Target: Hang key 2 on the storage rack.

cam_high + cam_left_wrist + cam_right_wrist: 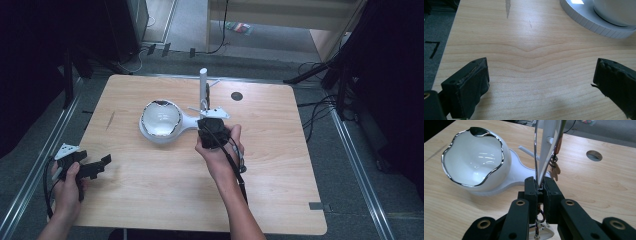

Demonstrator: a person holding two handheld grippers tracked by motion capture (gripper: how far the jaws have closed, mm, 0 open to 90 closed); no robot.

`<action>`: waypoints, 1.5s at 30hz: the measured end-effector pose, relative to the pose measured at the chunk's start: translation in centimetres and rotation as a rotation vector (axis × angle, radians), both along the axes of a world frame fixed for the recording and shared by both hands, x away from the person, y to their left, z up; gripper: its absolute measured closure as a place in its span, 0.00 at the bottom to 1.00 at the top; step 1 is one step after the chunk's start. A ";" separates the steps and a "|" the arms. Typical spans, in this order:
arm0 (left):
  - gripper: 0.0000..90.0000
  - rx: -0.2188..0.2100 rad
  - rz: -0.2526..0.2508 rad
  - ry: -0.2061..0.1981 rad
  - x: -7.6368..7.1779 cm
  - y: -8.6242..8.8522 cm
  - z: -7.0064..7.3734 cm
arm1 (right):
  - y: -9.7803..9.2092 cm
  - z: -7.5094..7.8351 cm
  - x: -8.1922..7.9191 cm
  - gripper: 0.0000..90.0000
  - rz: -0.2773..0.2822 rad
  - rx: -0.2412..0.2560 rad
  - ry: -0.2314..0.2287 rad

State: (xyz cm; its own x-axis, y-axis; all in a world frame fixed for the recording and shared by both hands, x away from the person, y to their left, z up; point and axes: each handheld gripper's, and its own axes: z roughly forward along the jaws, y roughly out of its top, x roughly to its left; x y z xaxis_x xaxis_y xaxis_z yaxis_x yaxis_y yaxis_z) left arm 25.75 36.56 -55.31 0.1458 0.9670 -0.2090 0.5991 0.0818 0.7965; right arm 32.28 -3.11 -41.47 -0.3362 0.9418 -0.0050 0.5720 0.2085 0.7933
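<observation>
— Right gripper [539, 185]?
— Jaws are being held closed on a thin silver hoop [535, 150], beside the white bowl [161, 117] at mid tabletop [280, 165].
— Left gripper [95, 165]?
— Being held wide open, empty, at the near left edge.

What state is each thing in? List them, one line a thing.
Left gripper: open, jaws wide apart over bare wood, holding nothing.
Right gripper: shut on a thin metal ring beside the stand.
Thin metal ring: upright, pinched at its lower end.
White bowl: upright, empty, sitting on the stand's round base.
White stand: post upright on the table.
</observation>
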 end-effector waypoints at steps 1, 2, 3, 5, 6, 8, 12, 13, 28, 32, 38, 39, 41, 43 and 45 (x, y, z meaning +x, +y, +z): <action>0.01 0.000 0.000 0.001 0.0 0.0 0.0 | 0.0 -0.2 0.2 0.93 0.001 0.000 0.004; 0.01 0.000 0.000 0.000 0.0 0.0 0.0 | 0.0 -0.3 0.4 0.93 -0.005 0.001 0.006; 0.01 -0.001 0.000 0.001 0.0 0.0 0.0 | 0.0 -0.5 0.5 0.93 -0.008 0.000 0.007; 0.01 0.003 -0.003 0.000 0.0 0.0 0.0 | 0.1 -0.8 0.8 0.93 -0.011 0.001 0.012; 0.01 0.005 -0.004 0.001 0.0 0.0 0.0 | 0.1 -1.0 1.0 0.93 -0.012 0.001 0.012; 0.01 0.006 -0.005 0.002 0.0 -0.1 0.0 | 0.2 -1.2 1.2 0.93 -0.011 0.001 0.015; 0.01 -0.006 -0.001 0.002 0.0 -0.1 0.0 | 0.3 -1.6 1.7 0.93 -0.013 0.004 0.011; 0.01 -0.004 -0.003 0.001 0.0 0.0 0.0 | 0.4 -1.7 1.8 0.93 -0.016 0.003 0.012; 0.01 -0.004 -0.006 -0.001 -0.1 0.0 0.0 | 0.9 -4.1 3.9 0.93 -0.023 0.022 0.033; 0.01 -0.005 -0.006 -0.001 -0.1 0.0 0.0 | 1.0 -4.5 4.3 0.93 -0.023 0.027 0.031; 0.01 -0.005 -0.005 0.000 -0.1 0.0 0.0 | 0.8 -5.1 5.0 0.91 -0.001 0.051 0.042; 0.01 -0.005 -0.006 0.000 -0.1 0.0 0.0 | 0.7 -5.0 5.0 0.85 0.012 0.063 0.032; 0.01 -0.005 -0.006 0.000 -0.1 0.0 0.0 | 0.4 -4.8 5.0 0.74 0.033 0.072 0.001; 0.01 -0.003 -0.007 0.002 -0.1 0.0 0.0 | 0.2 -4.5 4.9 0.64 0.039 0.084 -0.025; 0.01 -0.003 -0.006 0.002 -0.1 0.0 0.0 | -0.2 -4.3 4.8 0.59 0.059 0.108 -0.056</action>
